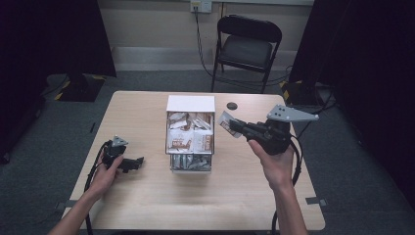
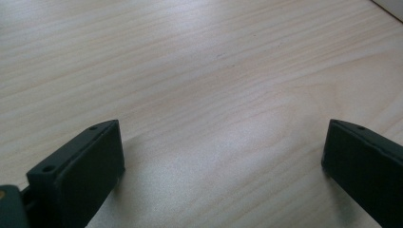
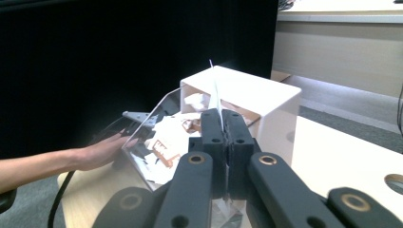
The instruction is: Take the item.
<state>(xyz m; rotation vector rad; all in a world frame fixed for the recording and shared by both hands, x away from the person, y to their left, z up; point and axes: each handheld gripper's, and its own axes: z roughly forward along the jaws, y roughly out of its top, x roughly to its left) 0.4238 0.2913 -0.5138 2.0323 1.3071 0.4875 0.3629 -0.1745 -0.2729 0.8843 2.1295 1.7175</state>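
Right claw point(image 1: 237, 127) pinching a packet point(image 1: 225, 121) at the box's point(image 1: 190, 104) three o'clock; left claw point(image 1: 135, 163) spread, idle. Best keep that pinch firm, lift clear.

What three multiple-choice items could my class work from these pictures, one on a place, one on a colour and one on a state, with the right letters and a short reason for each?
1. Where does the box of packets stand on the table?
A. near its middle, between the two grippers
B. at the near left corner
C. on the chair

2. What colour is the box's rear part?
A. red
B. white
C. green

3. How do the two grippers stand?
A. both open
B. left shut, right open
C. left open and empty, right shut on a packet

Answers:
1 A: in the high view the box sits mid-table, with the left gripper on one side and the right gripper on the other.
2 B: the high view and the right gripper view show it white.
3 C: the left gripper view shows jaws wide apart over bare wood; the right gripper view shows jaws closed on a thin packet.
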